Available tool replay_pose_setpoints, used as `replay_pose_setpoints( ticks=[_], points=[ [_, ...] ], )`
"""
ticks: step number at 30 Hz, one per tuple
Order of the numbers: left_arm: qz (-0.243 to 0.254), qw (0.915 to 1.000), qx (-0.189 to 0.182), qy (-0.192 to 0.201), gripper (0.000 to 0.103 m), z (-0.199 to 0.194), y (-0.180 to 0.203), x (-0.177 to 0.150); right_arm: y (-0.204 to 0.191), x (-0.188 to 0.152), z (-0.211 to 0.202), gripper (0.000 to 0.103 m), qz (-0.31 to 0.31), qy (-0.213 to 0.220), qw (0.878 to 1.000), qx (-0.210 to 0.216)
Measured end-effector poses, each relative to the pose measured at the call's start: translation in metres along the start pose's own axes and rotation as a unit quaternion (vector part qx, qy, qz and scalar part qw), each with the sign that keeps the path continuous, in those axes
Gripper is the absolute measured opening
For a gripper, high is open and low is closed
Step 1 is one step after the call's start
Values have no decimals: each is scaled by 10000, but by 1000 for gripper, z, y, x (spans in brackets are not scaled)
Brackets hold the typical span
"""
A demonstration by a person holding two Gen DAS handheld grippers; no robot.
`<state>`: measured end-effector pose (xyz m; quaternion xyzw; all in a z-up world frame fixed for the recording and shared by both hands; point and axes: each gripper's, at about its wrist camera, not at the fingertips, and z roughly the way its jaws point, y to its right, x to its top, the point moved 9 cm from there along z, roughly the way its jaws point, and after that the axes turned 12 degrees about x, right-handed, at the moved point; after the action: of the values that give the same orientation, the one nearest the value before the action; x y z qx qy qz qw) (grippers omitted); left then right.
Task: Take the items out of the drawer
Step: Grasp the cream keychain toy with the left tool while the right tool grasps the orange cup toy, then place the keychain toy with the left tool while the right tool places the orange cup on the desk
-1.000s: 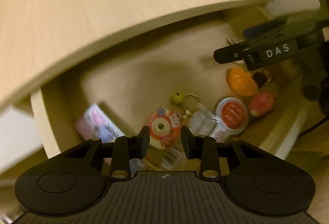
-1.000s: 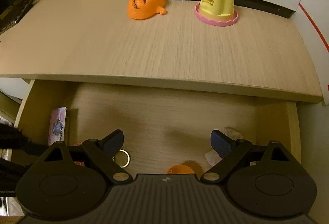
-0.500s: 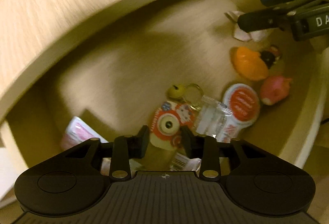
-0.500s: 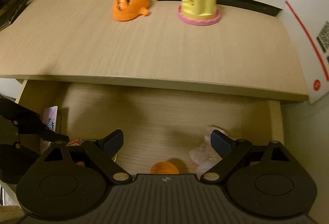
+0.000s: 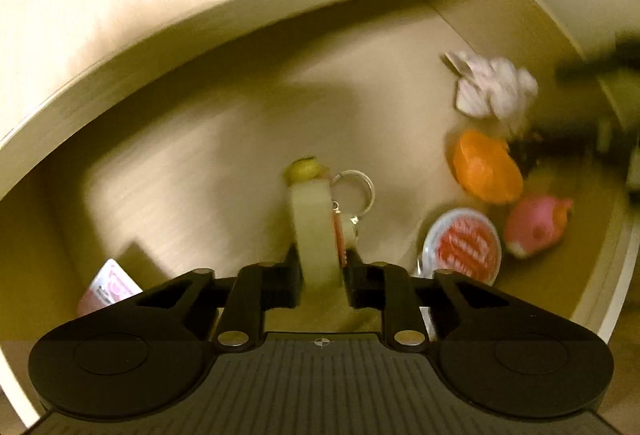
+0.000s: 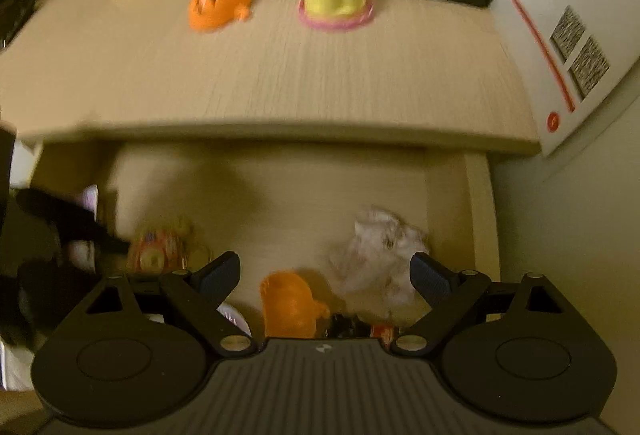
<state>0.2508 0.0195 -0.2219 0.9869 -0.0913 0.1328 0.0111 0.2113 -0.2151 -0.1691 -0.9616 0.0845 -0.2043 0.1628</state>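
Above the open drawer [image 6: 456,195], the table [image 6: 280,75] carried two toys. Inside, my right gripper [image 6: 324,275] hung with jaws wide apart and empty over an orange toy [image 6: 286,305]. My left gripper [image 5: 320,281] was closing on the tape roll [image 5: 316,231], stood on edge between its pads, its keyring [image 5: 354,187] trailing. I judged a firm squeeze, then a straight lift, best to free the ring cleanly.

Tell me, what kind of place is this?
Probably a desk at home or in an office: a pale wooden desktop with an open drawer beneath it, toys like an orange helmet, and cardboard boxes at the back.
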Motion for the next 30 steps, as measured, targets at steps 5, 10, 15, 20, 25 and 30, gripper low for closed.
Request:
replay_pose_setpoints(
  ticks=[5, 10, 15, 20, 25, 30],
  points=[
    [-407, 9991, -134, 66, 22, -5, -17, -3, -19, -18, 32, 85, -424, -537, 9976, 133],
    [-535, 9985, -123, 54, 22, 0, -15, -8, -16, -18, 61, 76, -350, -956, 9948, 45],
    [-650, 9978, -138, 56, 22, -3, -11, -10, -18, -20, 70, 51, -373, -1218, 9918, 140],
    [-512, 9980, -201, 310, 22, -19, -2, -11, -27, -17, 61, 51, -512, -1078, 9926, 212],
    [-290, 9977, -198, 576, 22, -41, 9, -16, -37, -20, 45, 51, -672, -909, 9933, 253],
    [-100, 9947, -260, 989, 22, -86, 15, -11, -38, -12, 9, 50, -511, -444, 9971, 361]
  ],
)
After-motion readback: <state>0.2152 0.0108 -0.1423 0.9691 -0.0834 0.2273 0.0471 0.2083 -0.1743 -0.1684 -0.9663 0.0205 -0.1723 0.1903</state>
